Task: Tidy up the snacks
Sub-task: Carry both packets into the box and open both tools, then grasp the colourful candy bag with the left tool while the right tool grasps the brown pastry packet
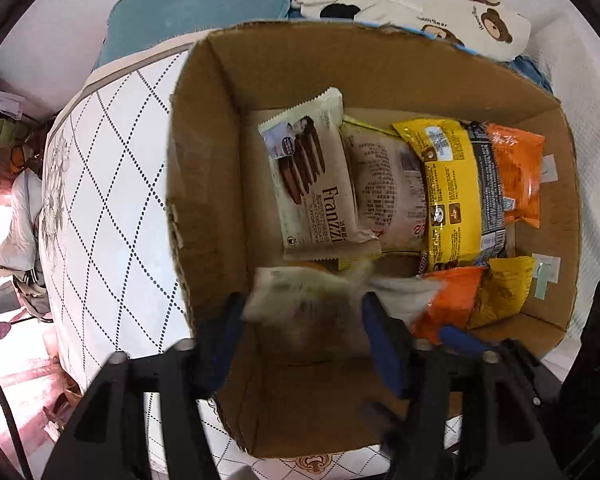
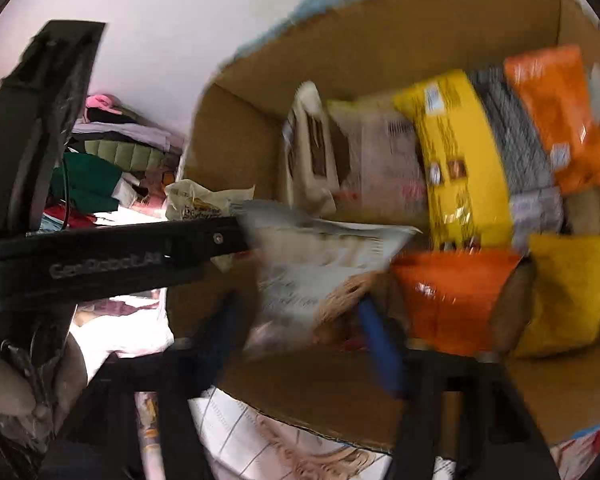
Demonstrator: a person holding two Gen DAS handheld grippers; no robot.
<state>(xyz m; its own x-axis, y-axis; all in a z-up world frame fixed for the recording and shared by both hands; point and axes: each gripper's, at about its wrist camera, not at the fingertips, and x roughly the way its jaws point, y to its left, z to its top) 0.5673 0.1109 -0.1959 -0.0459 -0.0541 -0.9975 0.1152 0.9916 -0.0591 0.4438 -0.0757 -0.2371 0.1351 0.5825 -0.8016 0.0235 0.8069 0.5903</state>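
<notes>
A cardboard box (image 1: 212, 168) lies on a quilted mattress and holds a row of snack packs: a cream Franzzi cookie pack (image 1: 314, 184), a beige pack (image 1: 384, 188), a yellow pack (image 1: 450, 192) and an orange pack (image 1: 518, 172). My left gripper (image 1: 300, 320) hangs over the box's near end with a blurred cream pack (image 1: 300, 296) between its wide-spread blue fingers; it looks loose. My right gripper (image 2: 300, 320) has a white snack bag (image 2: 320, 272) between its spread blue fingers. The box (image 2: 236, 128) and the left gripper's body (image 2: 112, 252) show in the right wrist view.
An orange pack (image 1: 444, 304) and a yellow pack (image 1: 500, 296) lie in the box's near right corner. A teal pillow (image 1: 196, 8) and a bear-print pillow (image 1: 416, 4) lie beyond the box. Folded clothes (image 2: 112, 160) are piled off the mattress's left edge.
</notes>
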